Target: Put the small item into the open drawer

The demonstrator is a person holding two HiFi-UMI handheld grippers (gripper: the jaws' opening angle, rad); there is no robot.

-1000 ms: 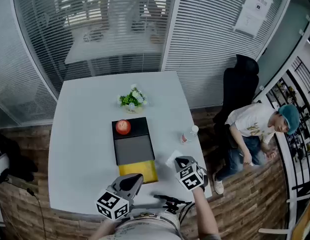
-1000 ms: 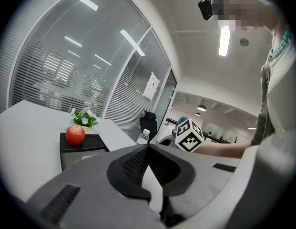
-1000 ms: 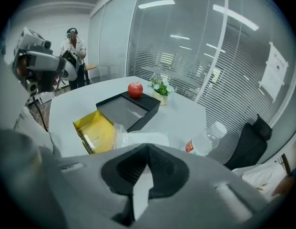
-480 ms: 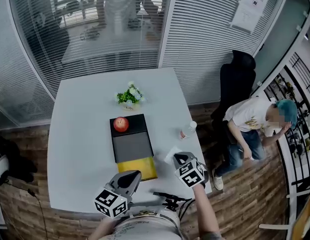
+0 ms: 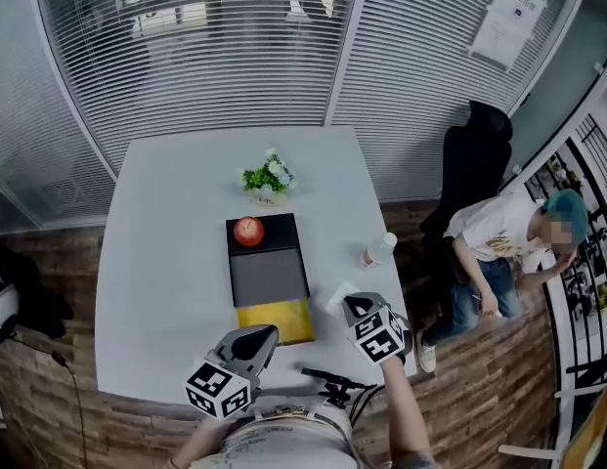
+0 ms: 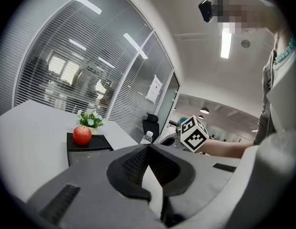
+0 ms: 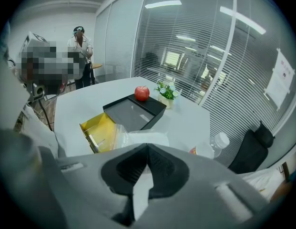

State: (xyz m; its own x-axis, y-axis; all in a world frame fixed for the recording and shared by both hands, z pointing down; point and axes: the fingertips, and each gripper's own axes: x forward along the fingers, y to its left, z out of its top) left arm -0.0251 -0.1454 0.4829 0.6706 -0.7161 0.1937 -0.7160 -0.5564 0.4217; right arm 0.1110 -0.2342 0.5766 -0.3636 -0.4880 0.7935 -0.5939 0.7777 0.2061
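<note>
Clenched empty, left gripper (image 5: 252,339) and right gripper (image 5: 359,308), poised over tabletop's (image 5: 166,262) near edge (presumably for picking packet (image 5: 337,299) lying beside open yellow drawer (image 5: 274,320)).

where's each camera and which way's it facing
Head view: on the person's head, steeply down at the table; left gripper, right gripper, arms show.
Left gripper view: on that gripper, faces across the table; shut jaws, torso show.
Right gripper view: on that gripper, tilts down at the yellow drawer; shut jaws show.
Shared: the apple, in all three.
</note>
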